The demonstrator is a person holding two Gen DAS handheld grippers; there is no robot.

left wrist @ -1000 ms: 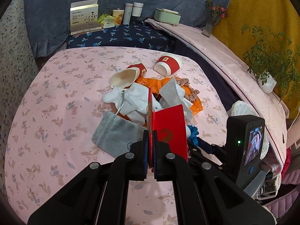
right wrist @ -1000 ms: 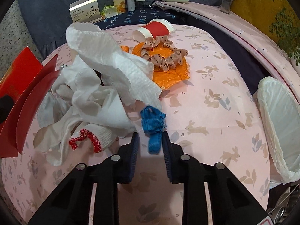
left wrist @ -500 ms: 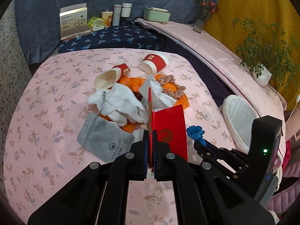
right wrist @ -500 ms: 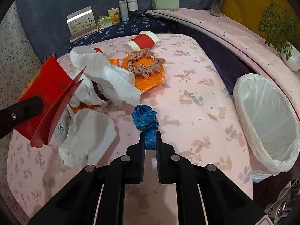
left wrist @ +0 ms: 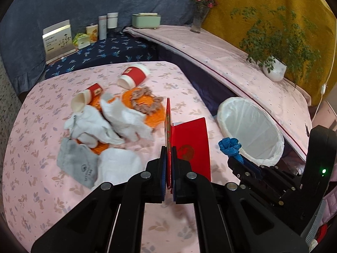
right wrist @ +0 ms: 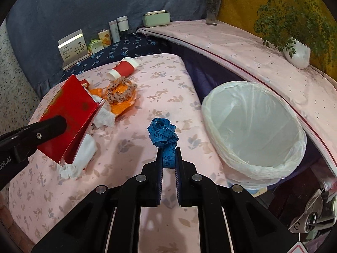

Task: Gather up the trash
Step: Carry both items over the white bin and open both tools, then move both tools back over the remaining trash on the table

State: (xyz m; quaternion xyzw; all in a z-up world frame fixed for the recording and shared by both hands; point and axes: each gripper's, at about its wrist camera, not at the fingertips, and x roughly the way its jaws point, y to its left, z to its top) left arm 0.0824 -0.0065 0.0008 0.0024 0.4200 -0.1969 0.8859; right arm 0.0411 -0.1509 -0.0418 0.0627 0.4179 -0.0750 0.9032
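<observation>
In right view only, "35" on blue tape measure (right wrist: 163, 135); left shows grey pouch (left wrist: 76, 164).

A: L tongs (left wrist: 167, 154)?
B: Clamped tight, jaws nearly meeting, raised, pointing fwd.
A: R tongs (right wrist: 168, 156)?
B: Also closed w/ slim gap, raised, just right of L, angled fwd.

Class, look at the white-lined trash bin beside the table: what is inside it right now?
The trash bin shows only its white liner, with no trash visible inside. Its near inner wall is hidden behind the rim. The blue tape measure and red envelope remain clamped in the right and left grippers.
</observation>
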